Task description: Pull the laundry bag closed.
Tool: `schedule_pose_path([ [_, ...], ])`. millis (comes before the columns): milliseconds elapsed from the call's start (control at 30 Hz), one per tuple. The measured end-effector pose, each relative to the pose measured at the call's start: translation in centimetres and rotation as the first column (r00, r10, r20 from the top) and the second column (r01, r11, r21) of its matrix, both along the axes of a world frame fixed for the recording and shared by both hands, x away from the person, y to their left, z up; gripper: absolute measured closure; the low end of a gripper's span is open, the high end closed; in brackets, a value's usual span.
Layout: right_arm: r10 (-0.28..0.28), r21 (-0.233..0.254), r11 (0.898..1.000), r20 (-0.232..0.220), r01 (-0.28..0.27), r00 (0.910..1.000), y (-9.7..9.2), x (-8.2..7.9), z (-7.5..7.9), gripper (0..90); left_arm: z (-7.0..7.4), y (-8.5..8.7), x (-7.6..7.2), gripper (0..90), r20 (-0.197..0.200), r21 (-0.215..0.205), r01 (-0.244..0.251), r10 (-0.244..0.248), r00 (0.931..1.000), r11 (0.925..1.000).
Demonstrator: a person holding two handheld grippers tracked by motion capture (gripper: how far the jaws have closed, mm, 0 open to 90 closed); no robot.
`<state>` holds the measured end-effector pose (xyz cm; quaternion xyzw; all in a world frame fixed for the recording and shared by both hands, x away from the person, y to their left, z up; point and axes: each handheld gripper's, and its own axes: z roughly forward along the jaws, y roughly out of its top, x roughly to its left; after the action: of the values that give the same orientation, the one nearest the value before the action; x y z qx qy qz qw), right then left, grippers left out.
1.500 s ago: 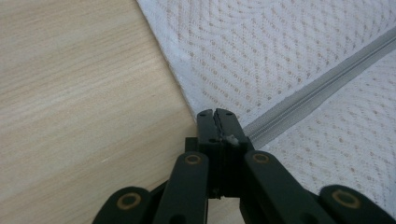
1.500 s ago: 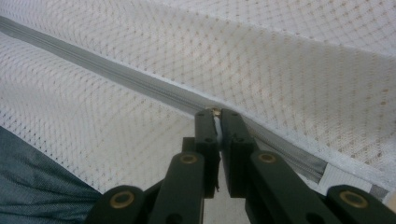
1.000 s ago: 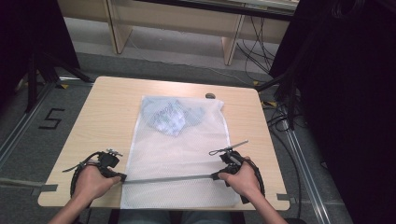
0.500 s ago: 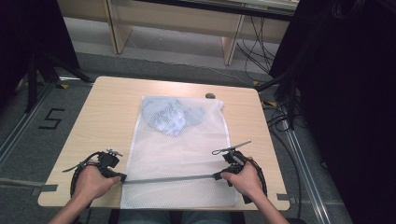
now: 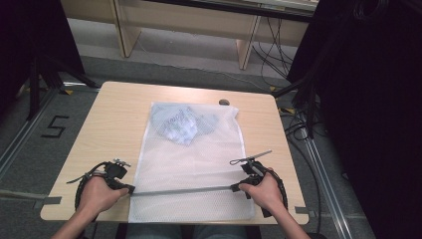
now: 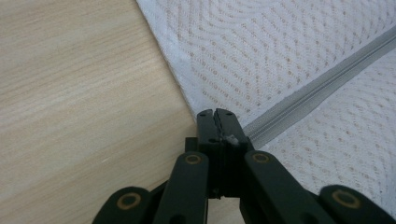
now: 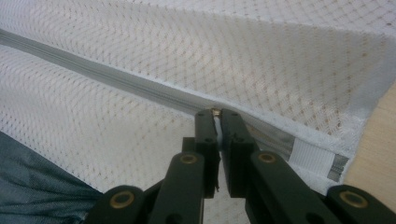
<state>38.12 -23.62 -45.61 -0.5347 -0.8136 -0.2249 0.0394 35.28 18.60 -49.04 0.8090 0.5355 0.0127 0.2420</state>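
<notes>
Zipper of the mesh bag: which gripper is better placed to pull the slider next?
Probably the right gripper: its jaws pinch a small metal piece on the zipper, likely the slider. The left gripper clamps the zipper's other end, anchoring the mesh bag.

Lab recording bay, floor rails, cables, black curtains
</notes>
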Motion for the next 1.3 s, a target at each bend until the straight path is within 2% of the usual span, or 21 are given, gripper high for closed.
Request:
schedule_pose_path([
  [100,0.004,-0.004,1.0,-0.007,-0.004,1.0,-0.1,0.1,0.0,87.0,0.0,0.0,0.0,89.5,-0.003,0.003,0.003,-0.003,1.0,1.0],
  [133,-0.021,0.0,1.0,0.003,0.021,0.9998,-0.1,0.0,-0.1,87.0,0.0,0.0,0.0,89.5,0.0,-0.001,-0.001,0.001,1.0,1.0],
  [167,-0.018,-0.002,1.0,-0.008,0.018,0.9998,-0.2,0.0,0.0,87.0,0.0,0.0,0.0,89.5,0.0,-0.001,0.0,0.0,1.0,1.0],
  [367,-0.004,0.005,1.0,-0.002,0.004,1.0,-0.5,0.1,-0.1,87.0,0.0,0.0,0.0,89.5,0.001,-0.001,0.0,0.0,1.0,1.0],
  [467,-0.02,-0.012,1.0,0.001,0.02,0.9998,-0.6,0.1,-0.1,87.0,0.0,0.0,0.0,89.5,0.001,-0.001,0.001,-0.001,1.0,1.0],
  [500,-0.019,-0.013,1.0,0.001,0.019,0.9998,-0.6,0.1,-0.1,87.0,0.0,0.1,0.1,89.5,0.01,0.007,0.021,-0.021,0.9997,0.9998],
  [600,-0.024,-0.011,1.0,-0.002,0.024,0.9997,-0.8,0.0,-0.1,87.0,0.0,0.1,0.1,89.5,0.009,0.007,0.019,-0.019,0.9998,0.9998],
  [633,-0.029,-0.01,1.0,0.004,0.03,0.9996,-0.9,0.0,-0.1,87.0,0.0,0.0,0.0,89.5,0.001,-0.002,0.001,-0.001,1.0,1.0],
  [667,-0.031,-0.011,0.999,0.011,0.032,0.9994,-1.0,0.0,0.0,87.0,0.0,0.2,0.1,89.5,0.014,0.01,0.027,-0.028,0.9995,0.9996],
  [700,-0.037,-0.018,0.999,0.008,0.037,0.9993,-1.0,0.0,0.0,87.0,0.0,0.2,0.1,89.5,0.014,0.01,0.027,-0.028,0.9995,0.9996],
  [733,-0.037,-0.018,0.999,0.008,0.037,0.9993,-1.0,0.0,0.0,87.0,0.0,0.0,0.0,89.5,0.0,-0.002,0.001,-0.001,1.0,1.0],
  [867,-0.033,-0.003,0.999,0.007,0.033,0.9994,-1.3,0.1,0.0,87.0,0.0,0.0,0.0,89.5,0.001,-0.001,0.001,-0.001,1.0,1.0],
  [967,-0.052,-0.015,0.999,0.008,0.052,0.9986,-1.3,0.1,0.0,87.0,0.0,0.0,0.0,89.5,0.001,0.0,0.005,-0.005,1.0,1.0],
  [1067,-0.046,-0.007,0.999,0.019,0.046,0.9988,-1.5,0.1,0.1,87.0,0.0,0.0,0.0,89.5,0.001,-0.001,0.003,-0.003,1.0,1.0],
  [1100,-0.061,-0.013,0.998,0.01,0.061,0.9981,-1.5,0.1,0.1,87.0,0.0,0.0,0.0,89.5,0.001,-0.001,0.003,-0.003,1.0,1.0],
  [1167,-0.049,-0.005,0.999,0.019,0.05,0.9986,-1.7,0.2,0.2,87.0,0.0,0.0,0.0,89.5,0.001,0.0,0.004,-0.004,1.0,1.0],
  [1300,-0.068,-0.007,0.998,0.009,0.068,0.9976,-1.7,0.1,0.3,87.0,0.0,0.0,0.0,89.5,0.001,-0.001,0.005,-0.005,1.0,1.0],
])
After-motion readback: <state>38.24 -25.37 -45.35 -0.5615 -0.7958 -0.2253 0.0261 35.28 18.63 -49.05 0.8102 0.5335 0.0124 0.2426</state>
